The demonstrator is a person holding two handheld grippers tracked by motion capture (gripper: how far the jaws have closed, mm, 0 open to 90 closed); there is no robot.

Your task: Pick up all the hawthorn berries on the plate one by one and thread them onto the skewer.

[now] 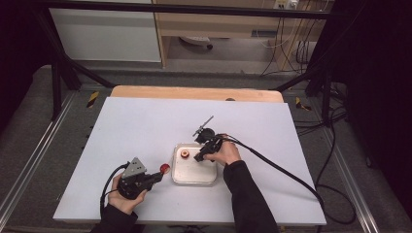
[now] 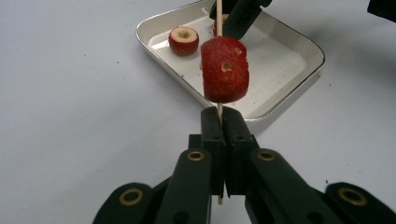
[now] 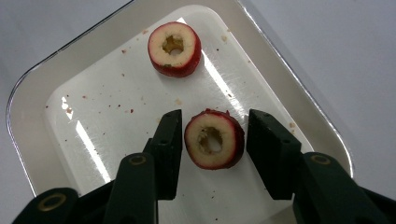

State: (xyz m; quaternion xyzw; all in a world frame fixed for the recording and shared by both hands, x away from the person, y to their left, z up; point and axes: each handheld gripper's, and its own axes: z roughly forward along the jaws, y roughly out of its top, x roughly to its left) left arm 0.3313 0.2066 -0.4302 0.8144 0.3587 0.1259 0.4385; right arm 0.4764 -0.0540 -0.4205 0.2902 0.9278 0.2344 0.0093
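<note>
A white tray (image 1: 194, 181) (image 2: 280, 70) (image 3: 56, 79) lies on the table's near middle. Two cored red fruit rings lie in it. My right gripper (image 1: 199, 156) (image 3: 215, 122) reaches down into the tray, and one ring (image 3: 214, 140) sits between its jaws with a thin gap on each side. The other ring (image 1: 184, 154) (image 2: 183, 40) (image 3: 174, 48) lies apart, toward the tray's far left corner. Left of the tray, my left gripper (image 1: 158, 177) (image 2: 219, 114) is shut on a thin wooden skewer (image 2: 219, 11). A red fruit piece (image 1: 165, 168) (image 2: 224, 70) is threaded on the skewer just above the jaws.
The white tabletop (image 1: 145, 126) has a wooden strip (image 1: 194, 92) along its far edge. Dark frame bars and cables surround the table. A thick cable (image 1: 282, 170) trails right from the right gripper. Small red crumbs dot the tray floor.
</note>
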